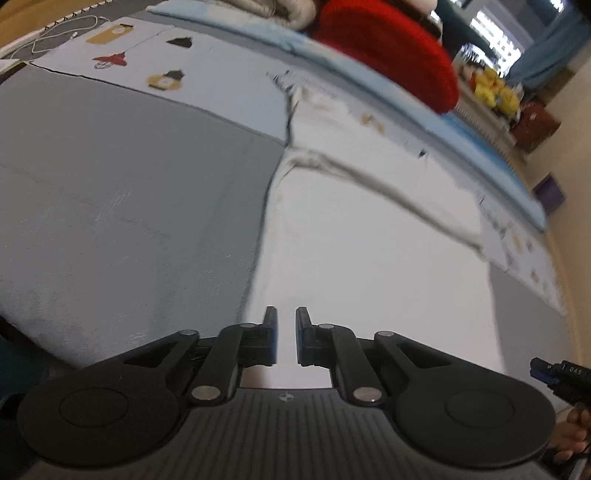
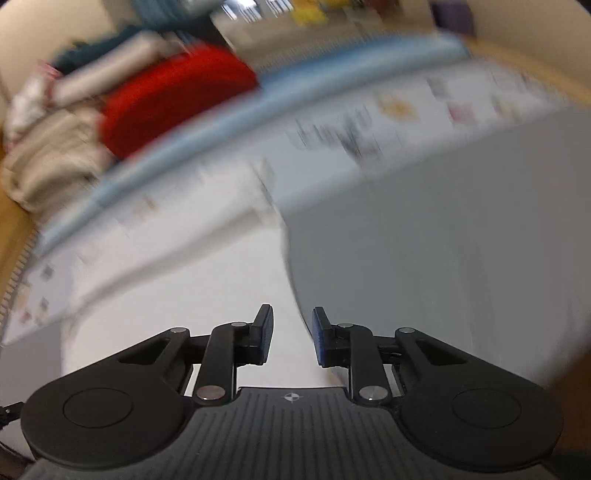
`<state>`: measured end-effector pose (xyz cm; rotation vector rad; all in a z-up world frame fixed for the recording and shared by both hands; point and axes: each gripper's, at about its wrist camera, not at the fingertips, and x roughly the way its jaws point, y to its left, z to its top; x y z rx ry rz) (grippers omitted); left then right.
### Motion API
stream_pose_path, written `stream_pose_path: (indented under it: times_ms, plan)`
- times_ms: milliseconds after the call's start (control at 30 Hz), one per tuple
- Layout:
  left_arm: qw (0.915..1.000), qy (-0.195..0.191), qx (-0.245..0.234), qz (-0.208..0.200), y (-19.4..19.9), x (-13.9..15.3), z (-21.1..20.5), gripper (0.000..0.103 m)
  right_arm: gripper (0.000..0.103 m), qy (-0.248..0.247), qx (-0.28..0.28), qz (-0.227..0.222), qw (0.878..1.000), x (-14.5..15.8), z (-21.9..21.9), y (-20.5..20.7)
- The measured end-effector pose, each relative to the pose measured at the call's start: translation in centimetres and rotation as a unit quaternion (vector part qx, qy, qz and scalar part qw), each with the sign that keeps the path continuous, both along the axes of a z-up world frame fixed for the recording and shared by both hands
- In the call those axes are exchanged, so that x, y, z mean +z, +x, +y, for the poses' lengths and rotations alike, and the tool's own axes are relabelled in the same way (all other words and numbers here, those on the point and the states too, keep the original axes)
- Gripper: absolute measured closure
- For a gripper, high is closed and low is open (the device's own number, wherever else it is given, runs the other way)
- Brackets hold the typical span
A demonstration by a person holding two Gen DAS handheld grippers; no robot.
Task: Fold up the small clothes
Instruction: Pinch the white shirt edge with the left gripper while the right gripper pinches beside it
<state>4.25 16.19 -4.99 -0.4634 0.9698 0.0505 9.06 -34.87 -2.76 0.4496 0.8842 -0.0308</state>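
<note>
A white garment [image 1: 369, 240] lies spread flat on the grey bed cover [image 1: 110, 221], with a fold ridge running across its far part. My left gripper [image 1: 286, 314] hovers over the garment's near left edge. Its jaws stand a narrow gap apart with nothing between them. In the blurred right wrist view the same white garment [image 2: 177, 302] fills the lower left. My right gripper [image 2: 293, 314] hangs above the garment's right edge where it meets the grey cover [image 2: 443, 240]. That gripper is open and empty.
A pale blue printed sheet [image 1: 155, 55] and a blue pad [image 1: 369, 74] lie beyond the garment. A red cushion [image 1: 388, 48] and beige bedding [image 2: 48, 158] are piled at the back. A white cable [image 1: 55, 33] lies far left. A hand [image 1: 576, 435] shows at lower right.
</note>
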Motion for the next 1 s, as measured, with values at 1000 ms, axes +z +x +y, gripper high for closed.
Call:
stream_pose_path:
  times_ms: [1000]
  plan:
    - [0.9954,-0.005,-0.030,0.090,-1.0,-4.1,1.0,0.069,0.077,-0.041,0.029,0.148,0.988,-6.1,0.9,-1.0]
